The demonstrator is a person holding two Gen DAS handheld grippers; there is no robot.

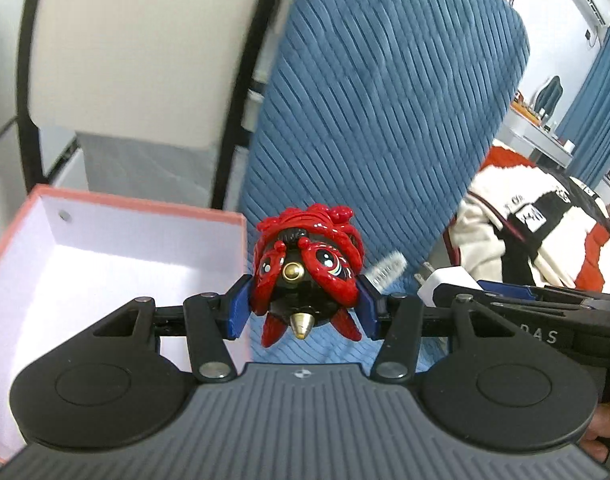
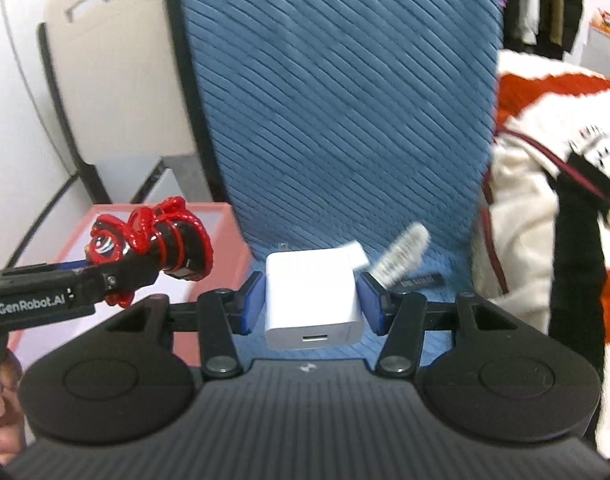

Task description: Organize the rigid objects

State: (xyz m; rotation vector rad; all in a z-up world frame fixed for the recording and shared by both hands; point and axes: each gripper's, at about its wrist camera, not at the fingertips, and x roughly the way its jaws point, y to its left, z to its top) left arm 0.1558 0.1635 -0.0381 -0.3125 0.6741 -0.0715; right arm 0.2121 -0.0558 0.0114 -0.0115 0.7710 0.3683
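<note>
A red-and-black toy top (image 1: 305,268), shaped like a lion's head with painted eyes and a brass tip pointing down, is clamped between the blue pads of the left gripper (image 1: 305,300), which presses it from both sides. It hangs above a blue ribbed cushion (image 1: 385,100), just beside the right wall of an open pink box (image 1: 117,204) with a white inside. From the right wrist view the same toy top (image 2: 161,248) shows side-on at the end of the left gripper (image 2: 117,276), in front of the pink box (image 2: 221,216).

The right gripper (image 2: 311,300) has its blue pads closed against the two sides of a white charger (image 2: 311,296), its port facing the camera and its metal prongs pointing away. In the left wrist view the charger (image 1: 445,284) sits at the tip of the right gripper (image 1: 457,294), just to the right of the toy.

Behind the charger a toothbrush head (image 2: 405,252) with white bristles lies tilted on the cushion (image 2: 345,100), blurred, next to a small dark object that is too blurred to identify. The toothbrush head (image 1: 385,268) also peeks out behind the toy.

A red, white and black fleece garment (image 2: 545,200) is heaped to the right of the cushion. A bare hand (image 2: 1,420) grips the left handle at the lower edge.
</note>
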